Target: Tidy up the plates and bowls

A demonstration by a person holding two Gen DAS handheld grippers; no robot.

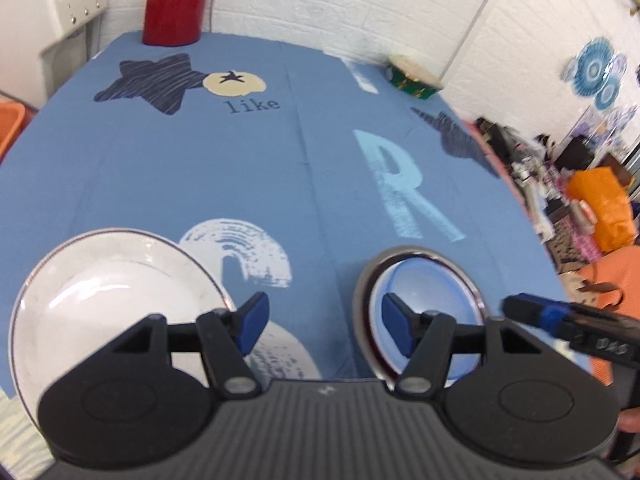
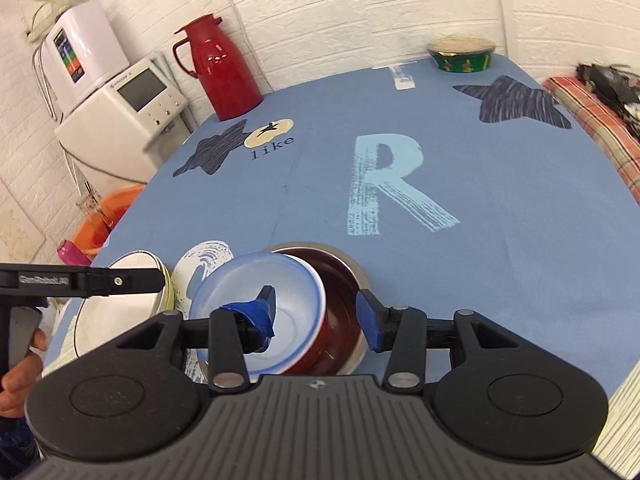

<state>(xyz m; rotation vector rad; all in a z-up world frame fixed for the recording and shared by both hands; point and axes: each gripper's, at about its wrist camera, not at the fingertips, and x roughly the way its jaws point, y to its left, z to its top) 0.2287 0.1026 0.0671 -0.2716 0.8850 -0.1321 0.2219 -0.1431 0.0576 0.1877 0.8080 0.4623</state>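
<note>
Now | pale blue plastic bowl (image 2: 256, 312) tilted inside steel bowl (image 2: 344, 280), beside white ceramic plate (image 1: 112, 300): light, slick; take its rim | right claw (image 2: 320, 314) open astride it, left claw (image 1: 322, 324) open.

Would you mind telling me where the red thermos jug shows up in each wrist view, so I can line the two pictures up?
Left wrist view: the red thermos jug stands at the top left, at the far edge of the blue tablecloth, its top cut off by the frame.
Right wrist view: the jug stands upper left of centre, fully visible, beside the white appliance.
Shared landmark: the pale letter R printed on the cloth.
</note>
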